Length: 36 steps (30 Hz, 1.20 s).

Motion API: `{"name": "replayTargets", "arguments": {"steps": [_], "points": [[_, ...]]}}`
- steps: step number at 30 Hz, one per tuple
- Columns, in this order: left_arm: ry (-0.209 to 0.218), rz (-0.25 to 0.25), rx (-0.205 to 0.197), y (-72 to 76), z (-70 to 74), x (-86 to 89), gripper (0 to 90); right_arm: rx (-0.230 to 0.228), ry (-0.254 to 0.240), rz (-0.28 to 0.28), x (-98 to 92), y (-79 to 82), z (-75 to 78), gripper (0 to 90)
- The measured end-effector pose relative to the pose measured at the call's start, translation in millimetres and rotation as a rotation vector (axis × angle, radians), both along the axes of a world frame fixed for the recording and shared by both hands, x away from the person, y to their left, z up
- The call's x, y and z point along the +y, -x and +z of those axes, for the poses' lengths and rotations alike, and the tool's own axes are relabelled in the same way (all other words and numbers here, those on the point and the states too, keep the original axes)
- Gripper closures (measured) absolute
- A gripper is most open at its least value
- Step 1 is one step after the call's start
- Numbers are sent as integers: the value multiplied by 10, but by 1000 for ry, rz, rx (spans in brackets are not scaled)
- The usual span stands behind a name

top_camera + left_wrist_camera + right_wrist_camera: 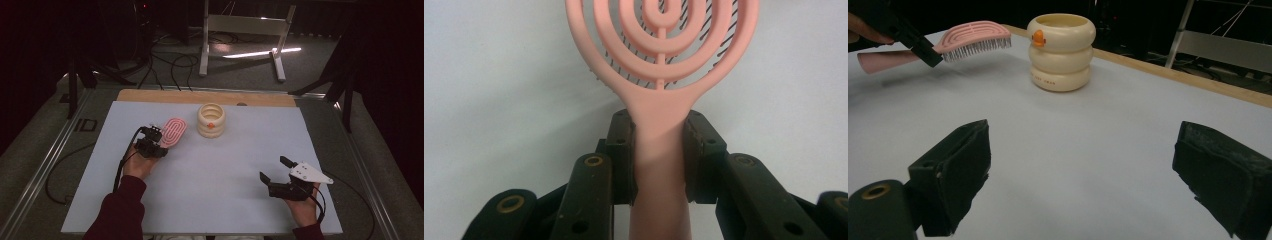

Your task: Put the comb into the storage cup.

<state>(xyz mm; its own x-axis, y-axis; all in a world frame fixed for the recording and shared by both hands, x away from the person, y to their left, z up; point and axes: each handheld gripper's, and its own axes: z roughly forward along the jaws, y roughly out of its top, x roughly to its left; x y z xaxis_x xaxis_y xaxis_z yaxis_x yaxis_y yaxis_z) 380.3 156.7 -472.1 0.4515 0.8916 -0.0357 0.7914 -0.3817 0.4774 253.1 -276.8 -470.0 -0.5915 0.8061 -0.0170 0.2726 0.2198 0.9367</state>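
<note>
A pink hairbrush (173,132) with an openwork oval head hangs above the white mat, bristles down, left of a cream ringed cup (211,120). My left gripper (155,138) is shut on its handle; the left gripper view has both pads pressed on the handle (659,150), with the head (664,40) beyond. From the right gripper view, the brush (975,37) is lifted off the mat next to the cup (1060,50), which bears a small orange duck mark. My right gripper (274,169) rests at the near right, open, with nothing between its jaws (1083,170).
The white mat (240,160) covers most of the table, with a wooden strip (200,96) along its far edge. Cables and a white metal stand (240,30) lie on the floor beyond the table.
</note>
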Motion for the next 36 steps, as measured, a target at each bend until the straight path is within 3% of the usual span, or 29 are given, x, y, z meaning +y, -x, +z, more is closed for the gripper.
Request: {"name": "replayTargets", "arguments": {"steps": [11, 23, 36], "points": [[43, -23, -65, 82, 112, 26, 699, 11, 17, 13, 6, -30, -4, 84], [74, -45, -102, 141, 192, 42, 699, 35, 12, 16, 3, -72, -2, 83], [76, -74, -128, 188, 263, 23, 699, 51, -6, 24, -4, -109, 52, 77]]}}
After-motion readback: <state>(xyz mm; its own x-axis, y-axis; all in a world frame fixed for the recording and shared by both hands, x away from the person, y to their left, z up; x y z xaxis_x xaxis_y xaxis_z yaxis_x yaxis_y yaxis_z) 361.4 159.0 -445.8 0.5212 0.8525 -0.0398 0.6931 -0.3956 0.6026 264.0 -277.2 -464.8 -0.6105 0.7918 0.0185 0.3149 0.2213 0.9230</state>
